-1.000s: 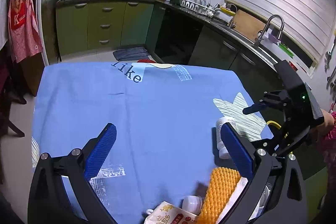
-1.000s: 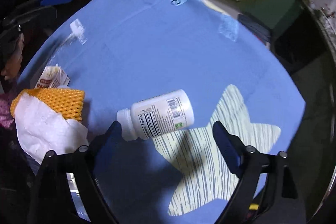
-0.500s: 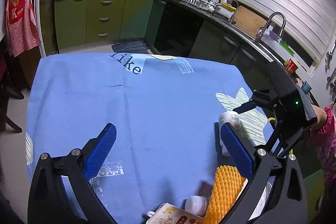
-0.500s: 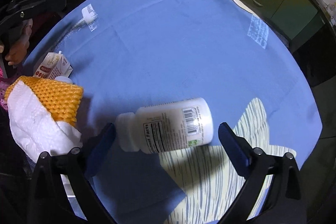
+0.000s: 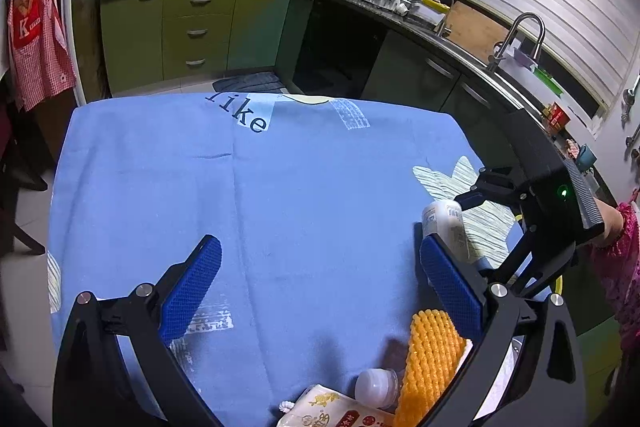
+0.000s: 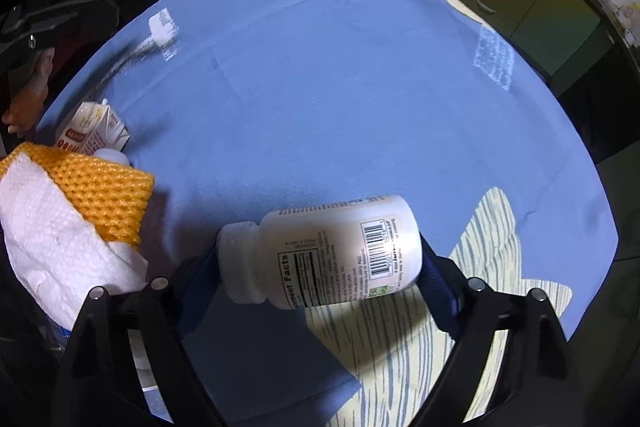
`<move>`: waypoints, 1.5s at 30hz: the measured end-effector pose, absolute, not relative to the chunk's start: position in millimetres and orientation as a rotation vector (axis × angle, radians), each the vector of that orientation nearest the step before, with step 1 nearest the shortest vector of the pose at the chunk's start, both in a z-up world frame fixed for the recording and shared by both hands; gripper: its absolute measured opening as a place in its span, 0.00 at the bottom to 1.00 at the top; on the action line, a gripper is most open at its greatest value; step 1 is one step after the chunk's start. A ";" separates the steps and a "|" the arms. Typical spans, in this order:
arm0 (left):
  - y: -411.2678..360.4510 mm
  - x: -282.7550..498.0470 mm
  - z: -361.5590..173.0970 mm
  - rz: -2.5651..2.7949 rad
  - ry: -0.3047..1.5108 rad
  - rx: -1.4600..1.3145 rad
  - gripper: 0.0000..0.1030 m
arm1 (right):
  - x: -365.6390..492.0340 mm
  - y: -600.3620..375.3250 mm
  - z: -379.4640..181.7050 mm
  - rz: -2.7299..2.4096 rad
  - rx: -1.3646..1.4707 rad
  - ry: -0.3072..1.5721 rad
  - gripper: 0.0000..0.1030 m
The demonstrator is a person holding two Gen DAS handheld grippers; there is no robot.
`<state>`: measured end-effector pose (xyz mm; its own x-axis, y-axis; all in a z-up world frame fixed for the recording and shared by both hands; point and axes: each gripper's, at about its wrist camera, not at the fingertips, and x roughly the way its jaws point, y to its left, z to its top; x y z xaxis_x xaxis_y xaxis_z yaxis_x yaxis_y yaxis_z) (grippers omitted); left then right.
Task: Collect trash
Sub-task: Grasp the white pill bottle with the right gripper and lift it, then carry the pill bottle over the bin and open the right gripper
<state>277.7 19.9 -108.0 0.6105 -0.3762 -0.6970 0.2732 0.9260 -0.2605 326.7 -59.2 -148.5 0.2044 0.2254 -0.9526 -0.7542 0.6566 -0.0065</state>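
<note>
A white pill bottle (image 6: 324, 253) lies on its side on the blue tablecloth (image 6: 320, 87). My right gripper (image 6: 316, 281) has a finger at each end of it, cap at left, base at right; contact cannot be told. The bottle also shows in the left wrist view (image 5: 448, 227), with the right gripper (image 5: 476, 227) around it. My left gripper (image 5: 320, 275) is open and empty above the cloth. An orange foam net (image 6: 96, 195), white tissue (image 6: 52, 251), a small milk carton (image 6: 90, 131) and a small white bottle (image 5: 376, 387) lie near the table edge.
The table edge drops off at right, beyond the striped star print (image 6: 492, 267). Green kitchen cabinets (image 5: 192, 31) and a counter with sink tap (image 5: 520, 35) stand beyond the table. A red checked apron (image 5: 36, 39) hangs at left.
My right gripper has moved in over the pill bottle and its fingers have narrowed around the bottle's ends. My left gripper has tilted slightly, still open.
</note>
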 end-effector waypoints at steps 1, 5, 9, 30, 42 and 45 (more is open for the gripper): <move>19.9 277.8 -108.0 -0.375 0.835 -0.133 0.95 | 328.2 -60.8 -147.1 0.717 -0.530 1.171 0.81; 21.0 277.5 -108.6 -0.371 0.833 -0.131 0.95 | 335.5 -71.1 -140.1 0.667 -0.470 1.158 0.81; 21.0 276.2 -108.0 -0.368 0.828 -0.127 0.95 | 336.8 -90.0 -127.1 0.596 -0.416 1.139 0.81; 3.5 259.8 -96.1 -0.430 0.785 -0.071 0.95 | 198.6 -360.0 -140.5 -0.128 -0.060 1.224 0.81; -0.4 258.7 -97.4 -0.441 0.791 -0.056 0.95 | 192.5 -419.3 -158.8 -0.283 0.082 1.216 0.82; -3.7 258.5 -97.4 -0.448 0.791 -0.049 0.95 | 191.4 -416.4 -153.1 -0.284 0.083 1.203 0.83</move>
